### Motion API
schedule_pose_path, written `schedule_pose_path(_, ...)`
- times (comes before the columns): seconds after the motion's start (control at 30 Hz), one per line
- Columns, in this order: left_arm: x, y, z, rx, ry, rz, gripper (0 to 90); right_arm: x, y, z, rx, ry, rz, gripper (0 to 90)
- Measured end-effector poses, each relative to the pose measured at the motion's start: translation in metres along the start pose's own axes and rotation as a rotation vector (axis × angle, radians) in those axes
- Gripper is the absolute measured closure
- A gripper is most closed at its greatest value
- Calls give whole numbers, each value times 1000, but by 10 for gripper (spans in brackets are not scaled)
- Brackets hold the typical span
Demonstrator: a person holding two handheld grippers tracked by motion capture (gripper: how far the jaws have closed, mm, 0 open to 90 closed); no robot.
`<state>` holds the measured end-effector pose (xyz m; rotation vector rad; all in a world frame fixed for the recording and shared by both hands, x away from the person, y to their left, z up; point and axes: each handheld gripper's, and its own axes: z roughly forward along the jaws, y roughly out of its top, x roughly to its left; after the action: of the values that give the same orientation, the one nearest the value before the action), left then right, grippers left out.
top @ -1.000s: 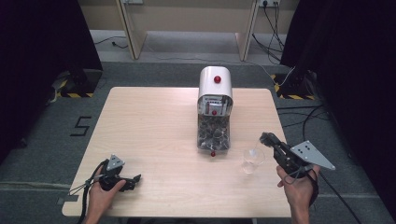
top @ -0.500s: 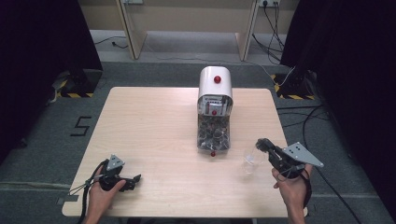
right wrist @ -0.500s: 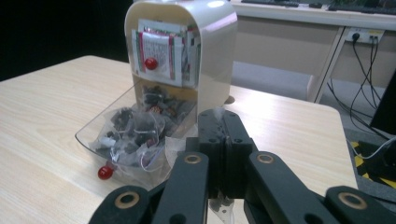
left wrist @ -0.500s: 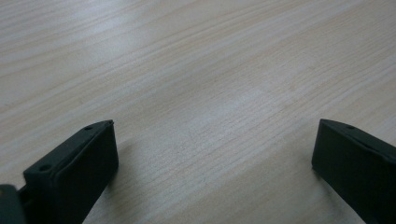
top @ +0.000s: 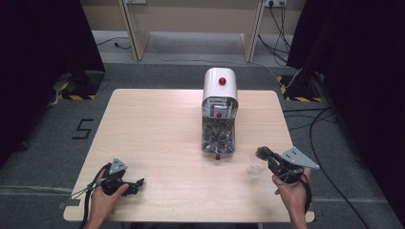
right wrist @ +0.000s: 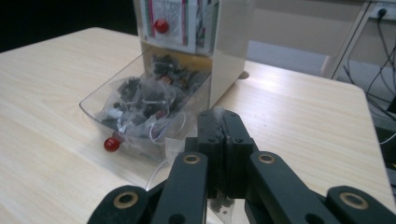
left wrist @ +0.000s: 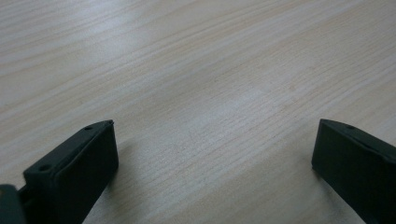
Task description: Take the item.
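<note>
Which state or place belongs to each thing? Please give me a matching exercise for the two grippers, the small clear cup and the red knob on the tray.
Things:
1. left gripper
2. right gripper
3. clear cup
4. tray's red knob

States or places:
a. at the front end of the clear tray
b. jaws closed together
c. jaws wide apart over bare wood
d. on the table, right of the tray

Pairs: 1-c, 2-b, 3-d, 4-a

The table (top: 157,129) was pale wood-grain; the dispenser (top: 220,86) white with a red knob (top: 222,81); the grippers' jaws black.
</note>
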<state>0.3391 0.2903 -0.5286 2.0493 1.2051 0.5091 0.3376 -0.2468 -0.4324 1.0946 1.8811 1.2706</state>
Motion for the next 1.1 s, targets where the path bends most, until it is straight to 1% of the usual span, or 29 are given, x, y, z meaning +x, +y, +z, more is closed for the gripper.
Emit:
schedule_pose_path(0.03,0,0,0,0,0,0,0,0,0,0,0,0,0,884)
schedule_pose_path(0.07,0,0,0,1,0,1,0,2,-2,3,15,6,-1,884)
schedule_pose_path(0.2,0,0,0,0,0,0,0,3,-6,7,37,15,-4,882)
schedule_pose_path(0.53,0,0,0,0,0,1,0,2,-9,7,69,21,-9,870)
schedule_pose_path(0.63,0,0,0,0,0,0,0,2,-10,7,81,25,-22,859)
schedule_pose_path(0.9,0,0,0,0,0,0,0,2,-10,6,82,23,-15,808)
schedule_pose_path(1.03,0,0,0,0,0,0,0,2,-9,5,75,26,-13,792)
schedule_pose_path(1.1,0,0,0,1,0,1,0,1,-8,3,63,29,-9,762)
